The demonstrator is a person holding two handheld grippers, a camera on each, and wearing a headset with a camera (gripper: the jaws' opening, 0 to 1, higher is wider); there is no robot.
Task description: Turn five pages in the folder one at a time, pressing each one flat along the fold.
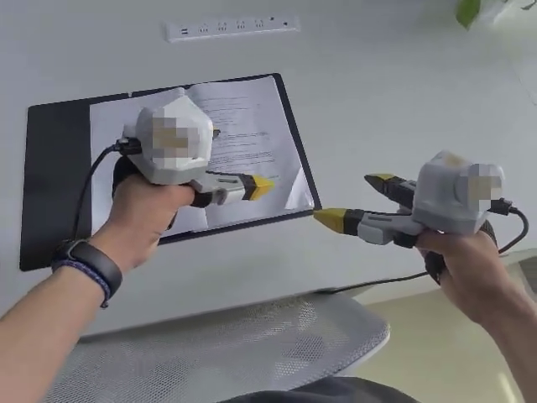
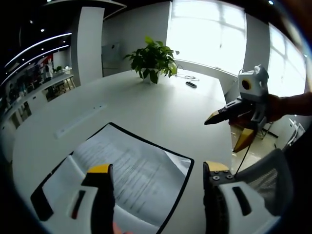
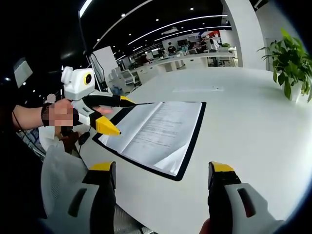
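Two hand-held grippers are raised, each with its jaws spread wide and nothing between them. The left hand-held gripper (image 1: 262, 186) hangs over the near right part of the folder (image 1: 247, 117); whether it touches the paper cannot be told. The right hand-held gripper (image 1: 354, 199) is off the folder's right side, by the near edge of the bench (image 1: 394, 101), tips pointing toward the folder. The folder lies open toward the bench's near left, printed pages on a black cover, one near right page corner curled. A power strip (image 1: 232, 28) sits by the far edge, a potted plant (image 2: 152, 59) at the far right.
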